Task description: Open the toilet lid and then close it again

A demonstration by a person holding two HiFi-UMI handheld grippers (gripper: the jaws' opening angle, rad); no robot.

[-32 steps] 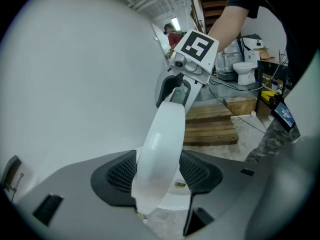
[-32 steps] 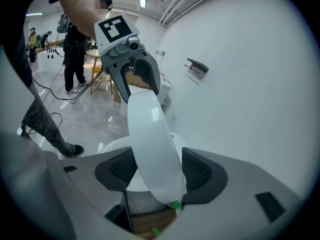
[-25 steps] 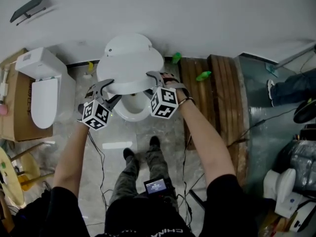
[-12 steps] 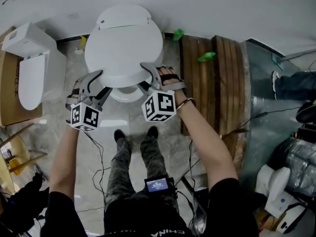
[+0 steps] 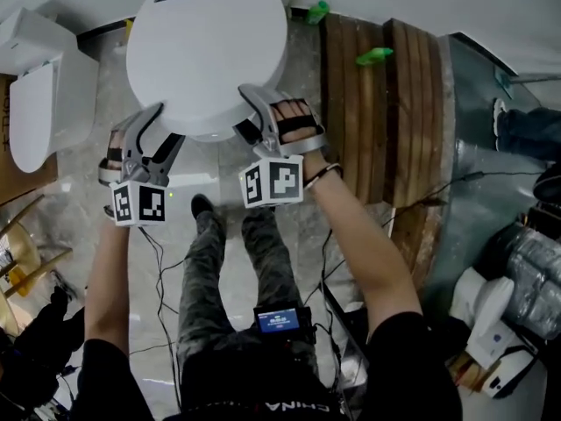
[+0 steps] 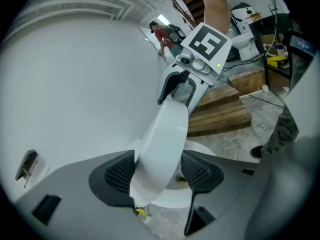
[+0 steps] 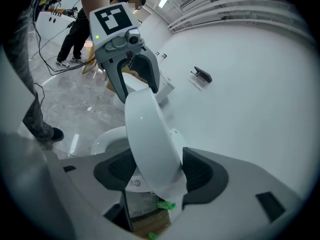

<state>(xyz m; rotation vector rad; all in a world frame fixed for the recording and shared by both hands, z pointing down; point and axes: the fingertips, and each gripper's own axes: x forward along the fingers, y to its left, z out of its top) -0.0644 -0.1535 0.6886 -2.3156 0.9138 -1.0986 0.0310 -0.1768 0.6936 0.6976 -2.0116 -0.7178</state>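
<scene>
Plainly the toilet lid [image 5: 206,51] looks rigid, glossy and slippery. The left tongs [image 5: 169,123], jaws just opening, and the right tongs [image 5: 244,110] pinch its front rim, which seems the sensible hold.

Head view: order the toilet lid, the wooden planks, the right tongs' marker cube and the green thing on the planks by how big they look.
1. The planks and the lid: too alike to rank.
2. The cube, though it is nearer the camera.
3. The green thing.
</scene>
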